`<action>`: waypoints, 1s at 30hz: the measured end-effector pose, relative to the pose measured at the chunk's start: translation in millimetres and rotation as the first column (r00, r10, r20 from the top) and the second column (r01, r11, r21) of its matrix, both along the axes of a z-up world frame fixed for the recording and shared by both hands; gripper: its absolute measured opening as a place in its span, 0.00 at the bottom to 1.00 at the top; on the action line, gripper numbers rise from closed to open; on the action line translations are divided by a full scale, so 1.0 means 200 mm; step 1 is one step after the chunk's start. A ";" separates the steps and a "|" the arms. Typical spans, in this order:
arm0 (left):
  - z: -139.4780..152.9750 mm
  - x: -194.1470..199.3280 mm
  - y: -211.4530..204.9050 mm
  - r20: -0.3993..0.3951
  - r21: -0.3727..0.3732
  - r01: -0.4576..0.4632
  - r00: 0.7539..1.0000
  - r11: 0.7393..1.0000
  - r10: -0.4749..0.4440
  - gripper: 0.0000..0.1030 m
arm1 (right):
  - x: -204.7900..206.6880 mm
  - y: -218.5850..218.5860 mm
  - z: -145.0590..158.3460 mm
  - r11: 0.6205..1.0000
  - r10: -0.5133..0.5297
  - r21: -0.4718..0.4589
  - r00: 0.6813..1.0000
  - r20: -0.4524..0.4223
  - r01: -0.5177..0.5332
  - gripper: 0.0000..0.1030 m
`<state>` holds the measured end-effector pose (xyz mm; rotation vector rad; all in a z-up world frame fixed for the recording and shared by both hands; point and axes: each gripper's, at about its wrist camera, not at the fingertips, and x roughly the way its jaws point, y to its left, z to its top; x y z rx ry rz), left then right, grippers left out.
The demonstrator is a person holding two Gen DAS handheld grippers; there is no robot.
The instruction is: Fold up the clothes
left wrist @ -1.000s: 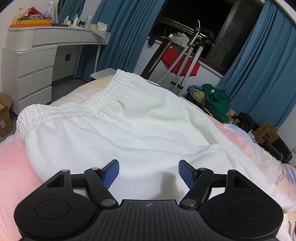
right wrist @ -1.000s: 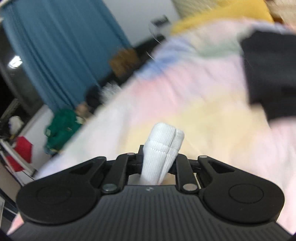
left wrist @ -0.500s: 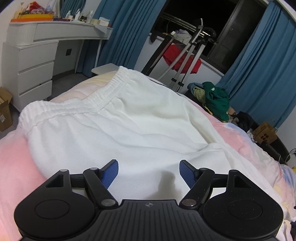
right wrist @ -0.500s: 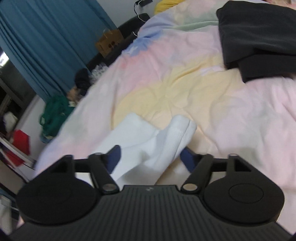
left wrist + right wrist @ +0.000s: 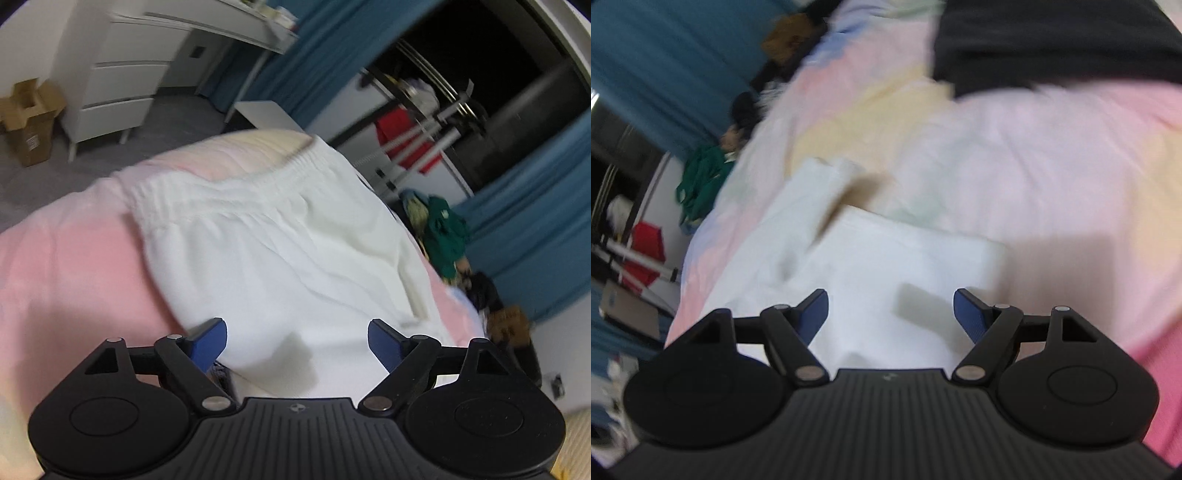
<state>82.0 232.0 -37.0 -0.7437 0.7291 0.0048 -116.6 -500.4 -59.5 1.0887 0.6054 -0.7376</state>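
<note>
Jaws: left gripper (image 5: 297, 339) opening, right gripper (image 5: 891, 308) wide, both empty over white trousers (image 5: 280, 251).

A white drawer unit (image 5: 110, 70) stands beside a cardboard box (image 5: 27, 118), near blue curtains (image 5: 535, 229).

Each gripper is black plastic. The left gripper (image 5: 297, 341) has two round discs at its sides, a ribbed middle part with a tiny mark, and thin black arms joined by silver screws. Its fingertips (image 5: 207, 341) are blue pads. The right gripper (image 5: 891, 314) looks the same, with blue fingertips (image 5: 969, 314).
</note>
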 end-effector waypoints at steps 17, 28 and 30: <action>-0.18 -0.01 0.34 -0.156 -0.257 -0.222 0.970 0.941 0.187 0.85 | 0.23 0.03 -0.10 0.996 0.053 -0.076 0.999 0.006 -0.053 0.07; -0.33 0.05 0.33 -0.207 -0.355 -0.206 0.969 0.912 0.138 0.82 | -0.17 -0.03 -0.07 0.962 -0.136 -0.222 0.984 0.115 0.159 0.05; -0.34 0.07 0.30 -0.202 -0.353 -0.191 0.971 0.916 0.125 0.80 | -0.20 -0.06 -0.18 0.974 -0.154 -0.159 0.986 0.064 0.162 0.05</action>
